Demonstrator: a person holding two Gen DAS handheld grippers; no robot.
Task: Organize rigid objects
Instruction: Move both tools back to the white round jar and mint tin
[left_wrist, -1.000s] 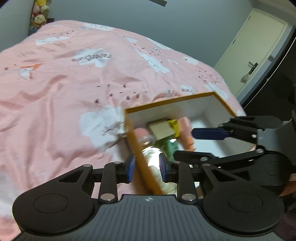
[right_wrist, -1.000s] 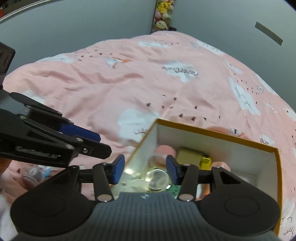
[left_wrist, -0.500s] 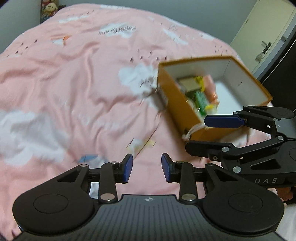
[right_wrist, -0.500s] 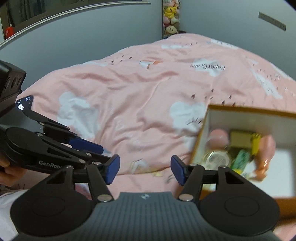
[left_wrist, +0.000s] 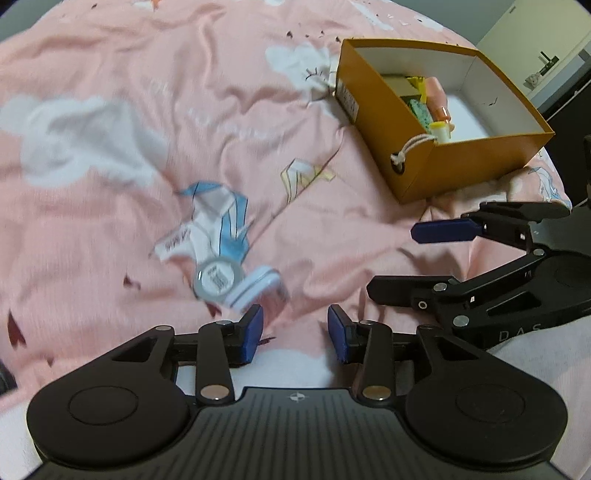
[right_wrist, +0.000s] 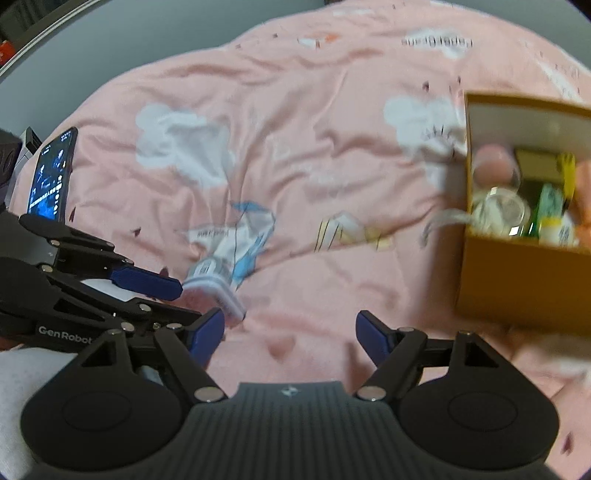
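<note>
Across the pink bed (left_wrist: 110, 155), which is soft and rumpled, sits the orange box (left_wrist: 417, 147), already holding several small items at one end. It lies well apart from the one thing left loose: a small round jar (left_wrist: 236, 282) on its side, its labelled base facing up and its white lid toward the left claw (left_wrist: 294, 330). The jar rests just ahead of that claw, nearest its left fingertip. Both claws are spread wide and empty; the right claw (right_wrist: 290, 332) hangs off to the side, with the jar beside its left finger.

The jar looks rigid, light and smooth, so it will likely roll on the yielding quilt if nudged. The safest hold is probably across its round body, just behind the lid, with the fingers pressed a little into the bedding on each side. Pinching the lid rim alone risks a slip.

A phone (right_wrist: 51, 177) stands at the bed's edge.
</note>
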